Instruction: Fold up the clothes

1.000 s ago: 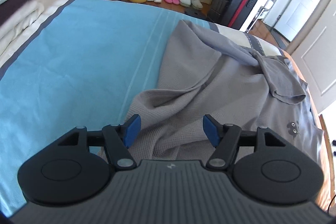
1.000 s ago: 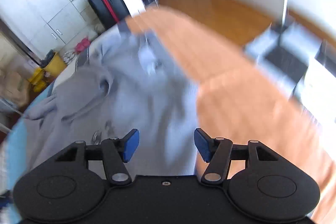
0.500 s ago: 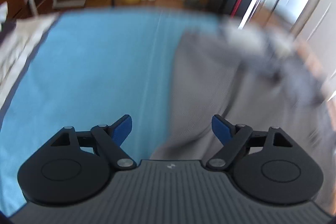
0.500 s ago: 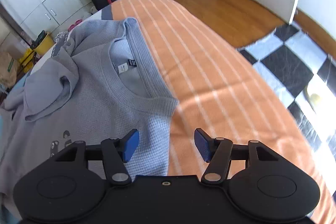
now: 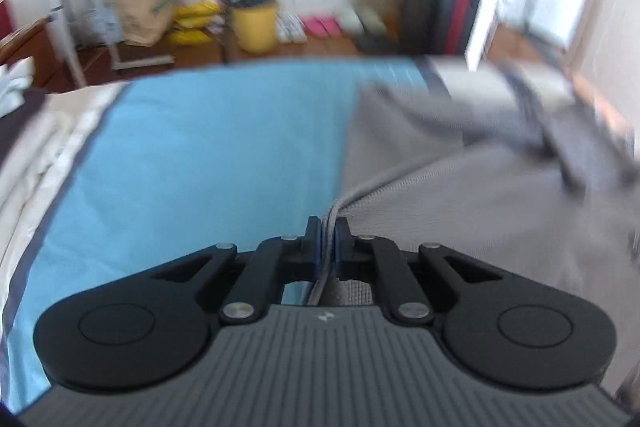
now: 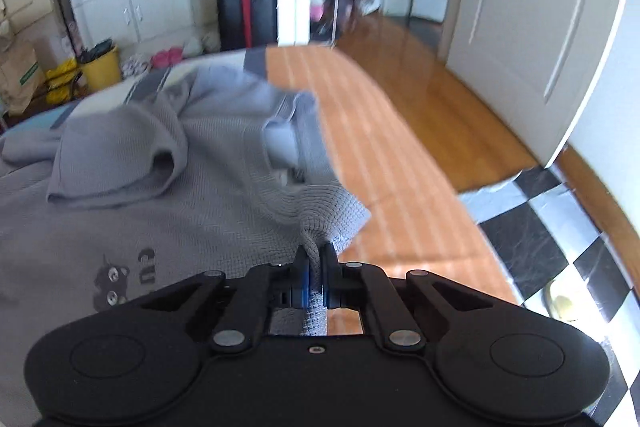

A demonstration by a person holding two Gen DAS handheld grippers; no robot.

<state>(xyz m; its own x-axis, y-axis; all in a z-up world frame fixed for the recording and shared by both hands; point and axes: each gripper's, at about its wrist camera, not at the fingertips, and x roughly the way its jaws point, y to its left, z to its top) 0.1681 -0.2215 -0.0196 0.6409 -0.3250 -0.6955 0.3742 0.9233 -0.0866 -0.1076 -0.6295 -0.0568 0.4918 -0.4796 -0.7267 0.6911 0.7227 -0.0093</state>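
Both grippers have just closed since the earlier frames, when their blue-padded fingers stood spread over the cloth with nothing between them. Now the left gripper point(image 5: 328, 227) has its fingers pressed on a doubled grey edge of the shirt point(image 5: 460, 211), at the line where the shirt meets the blue sheet point(image 5: 208, 163). The right gripper point(image 6: 314, 259) pinches a bunched corner of the shirt's ribbed collar point(image 6: 308, 155), right beside the orange striped sheet point(image 6: 380, 167).

The shirt lies spread on the bed, a sleeve point(image 6: 120, 155) folded back over its chest and a small dark print point(image 6: 112, 283) near the right gripper. To the left of the shirt the blue sheet is bare up to the bed's far edge. To its right the orange sheet runs bare to the bed's rim, with wooden floor point(image 6: 460, 115) and checkered tiles point(image 6: 560, 235) below. Beyond the bed's foot stand a yellow bin point(image 5: 256, 27) and a black suitcase point(image 6: 244, 7). The left view is blurred.
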